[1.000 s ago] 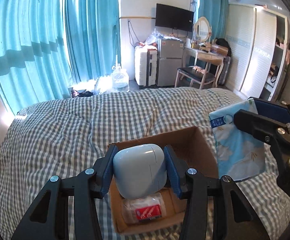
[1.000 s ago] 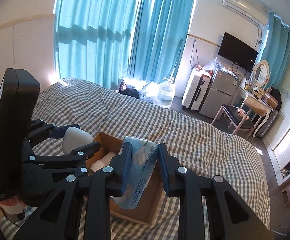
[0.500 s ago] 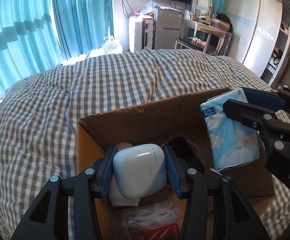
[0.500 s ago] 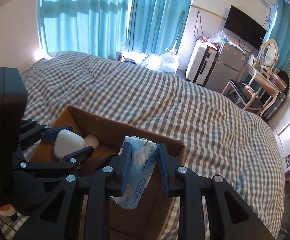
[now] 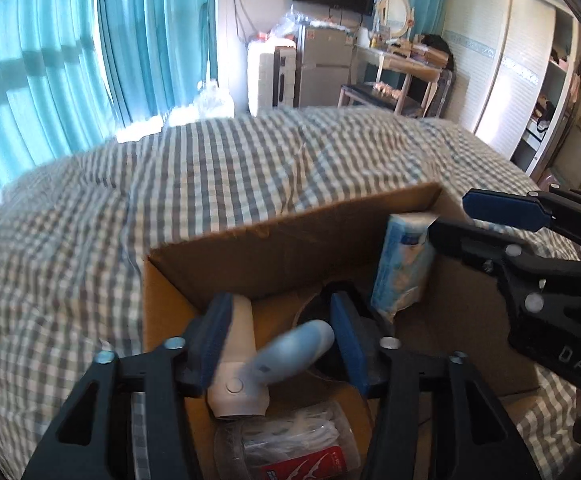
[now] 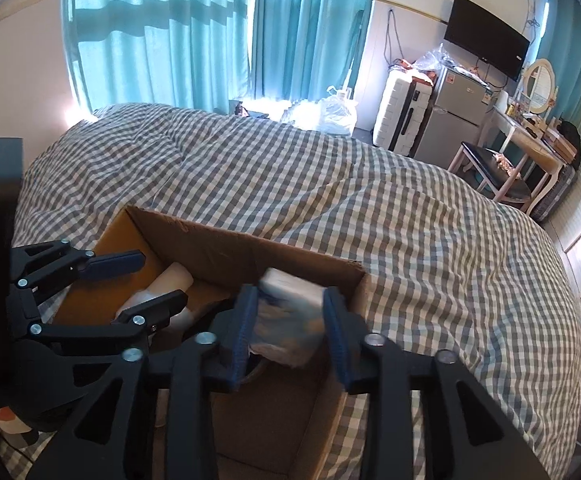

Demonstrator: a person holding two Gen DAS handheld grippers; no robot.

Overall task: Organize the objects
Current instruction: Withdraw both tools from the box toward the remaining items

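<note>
A brown cardboard box (image 5: 282,240) lies open on the checked bed; it also shows in the right wrist view (image 6: 226,244). My left gripper (image 5: 280,340) is open over the box. The white earbud case (image 5: 290,350) is blurred and falling between its fingers, touching neither pad. A white cylinder (image 5: 238,364) and a clear jar with a red label (image 5: 290,452) lie inside the box. My right gripper (image 6: 288,334) is open; the blue tissue pack (image 6: 286,320) drops between its fingers. The pack also shows in the left wrist view (image 5: 402,264), tilted against the box wall.
The grey checked duvet (image 6: 330,184) surrounds the box. Blue curtains (image 5: 50,60), a fridge (image 6: 454,116), a white suitcase (image 6: 398,112), a chair and dressing table (image 6: 506,168) stand beyond the bed. A dark round object (image 5: 318,308) lies in the box.
Both grippers have opened over the box. The earbud case has left the left fingers and is falling; the tissue pack has left the right fingers and sunk into the box.
</note>
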